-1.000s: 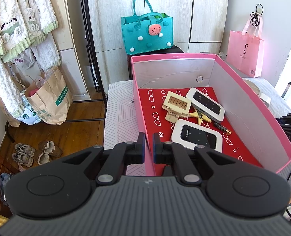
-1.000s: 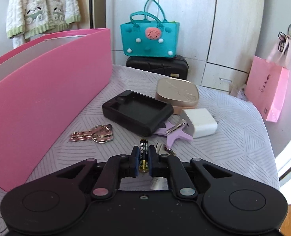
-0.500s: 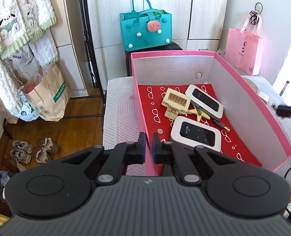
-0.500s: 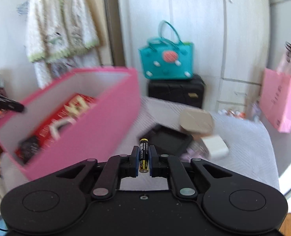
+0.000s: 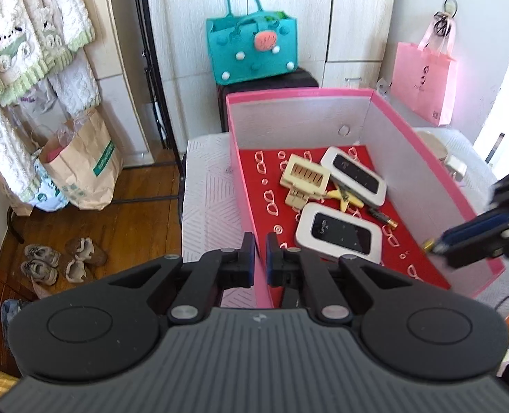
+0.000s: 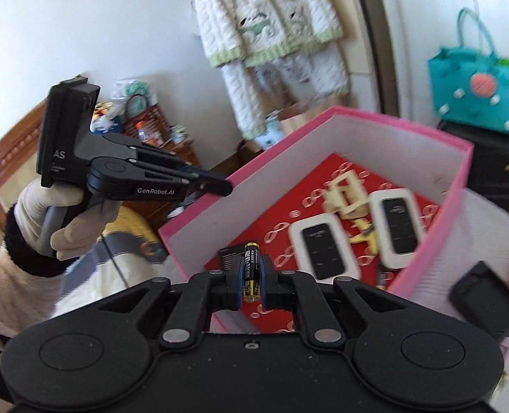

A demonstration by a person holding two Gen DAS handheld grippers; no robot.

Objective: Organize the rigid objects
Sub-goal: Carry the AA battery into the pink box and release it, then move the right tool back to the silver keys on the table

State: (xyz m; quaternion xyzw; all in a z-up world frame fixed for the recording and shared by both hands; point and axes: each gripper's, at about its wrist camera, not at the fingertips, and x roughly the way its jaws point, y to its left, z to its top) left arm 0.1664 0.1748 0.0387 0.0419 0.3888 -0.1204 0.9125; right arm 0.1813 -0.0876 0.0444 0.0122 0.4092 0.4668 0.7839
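Note:
My right gripper (image 6: 251, 284) is shut on a black and gold battery (image 6: 251, 272) and holds it above the near corner of the pink box (image 6: 462, 186). It shows from the left wrist view (image 5: 436, 245) over the box's right wall. My left gripper (image 5: 260, 258) is shut on the box's near left wall (image 5: 251, 206). Inside the box lie two white pocket routers (image 5: 338, 232) (image 5: 356, 175), a beige clip (image 5: 304, 182), a yellow star-shaped piece (image 5: 345, 199) and another battery (image 5: 383, 218).
A black case (image 6: 485, 292) lies on the white table right of the box. A teal bag (image 5: 252, 48) stands on a black suitcase behind the box. A pink bag (image 5: 423, 82) hangs at the right. Paper bags (image 5: 82, 168) and shoes are on the floor at the left.
My right gripper has swung left with the battery, from over the table beside the box to above the box's interior. My left gripper has stayed clamped on the wall.

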